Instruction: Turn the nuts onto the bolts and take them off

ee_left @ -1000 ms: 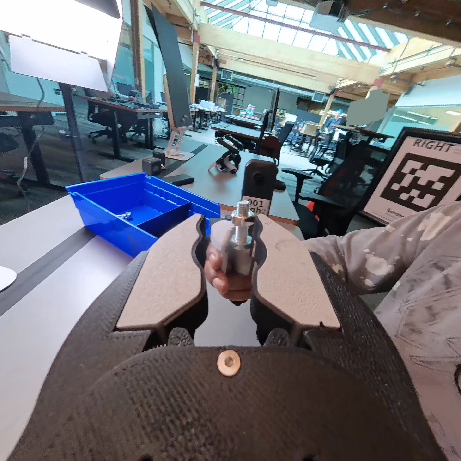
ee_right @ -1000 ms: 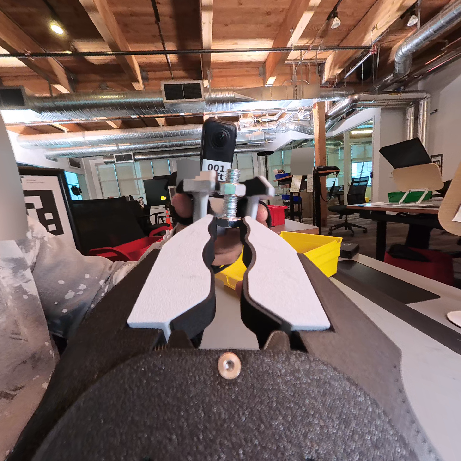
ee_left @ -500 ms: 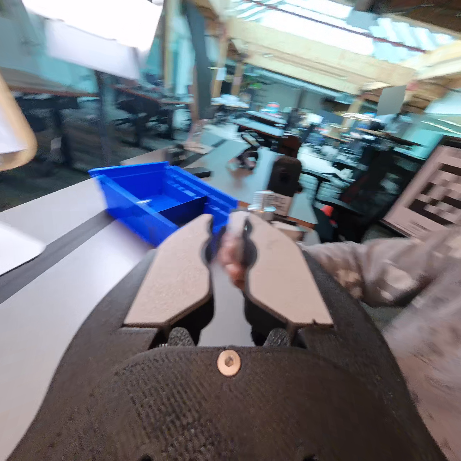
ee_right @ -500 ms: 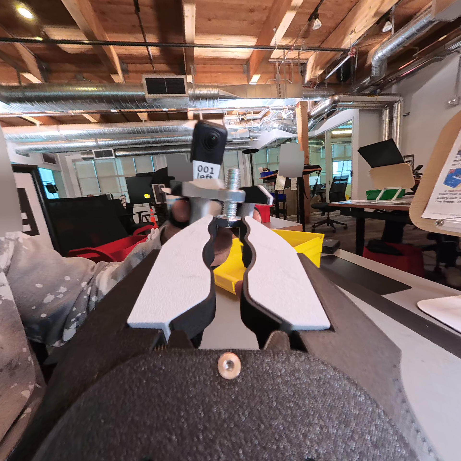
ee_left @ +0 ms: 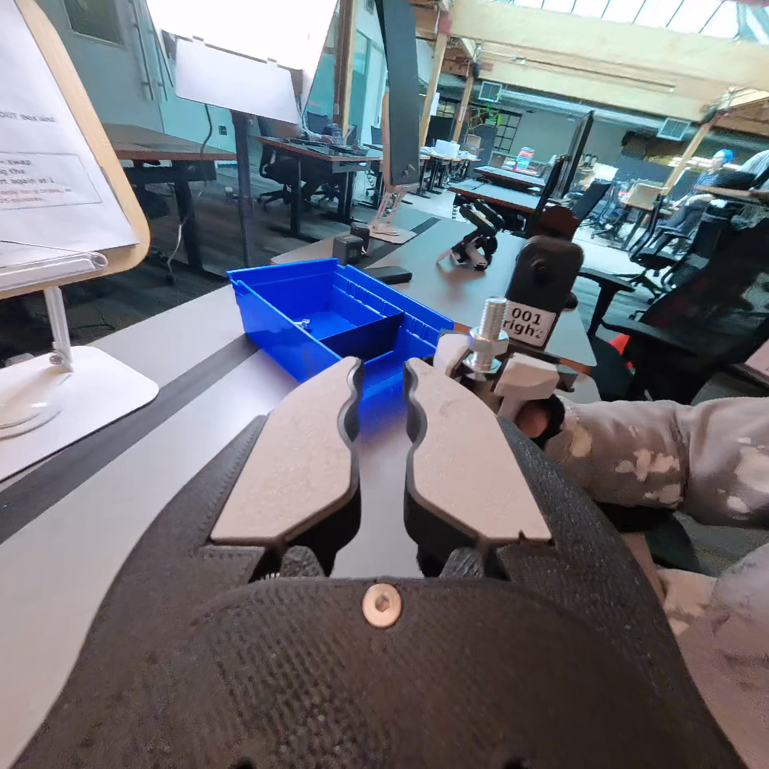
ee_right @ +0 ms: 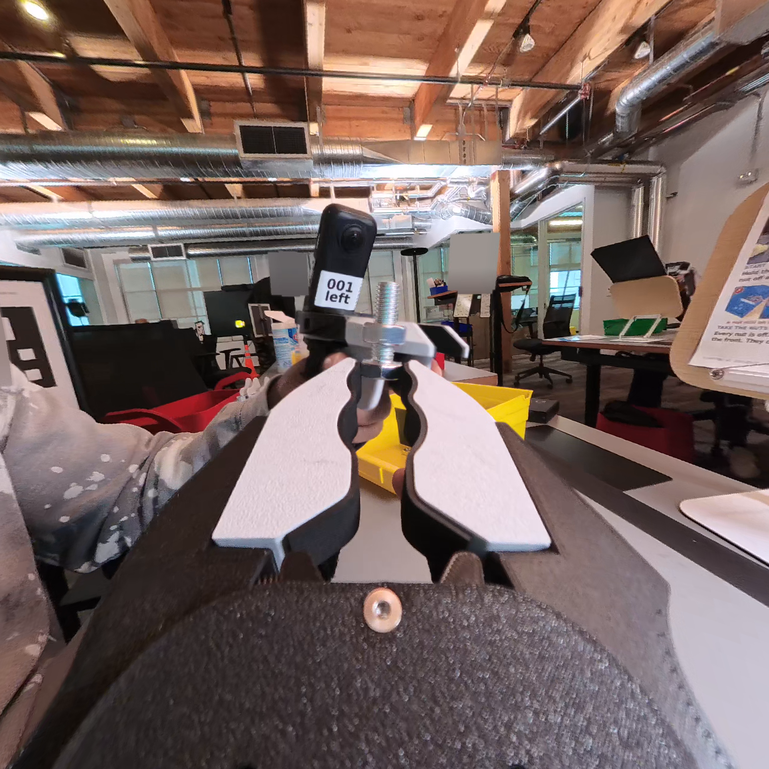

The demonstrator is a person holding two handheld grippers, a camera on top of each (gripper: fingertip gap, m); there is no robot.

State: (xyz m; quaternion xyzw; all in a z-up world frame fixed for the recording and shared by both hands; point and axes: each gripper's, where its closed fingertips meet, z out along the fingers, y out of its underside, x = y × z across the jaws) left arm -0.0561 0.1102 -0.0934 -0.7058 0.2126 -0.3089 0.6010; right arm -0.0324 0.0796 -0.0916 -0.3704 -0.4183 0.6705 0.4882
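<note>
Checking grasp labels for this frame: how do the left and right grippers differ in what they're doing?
The left gripper has its jaws apart with nothing between them; the right gripper has its jaws shut on the bolt, below the nut. The left one points toward the blue bin, the right toward the yellow bin. Both look the same build.

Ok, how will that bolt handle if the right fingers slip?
The bolt looks solid steel: probably stiff and heavy for its size. The right gripper pinches only its base, so it may tilt. Its round shank would likely roll on the table.
</note>
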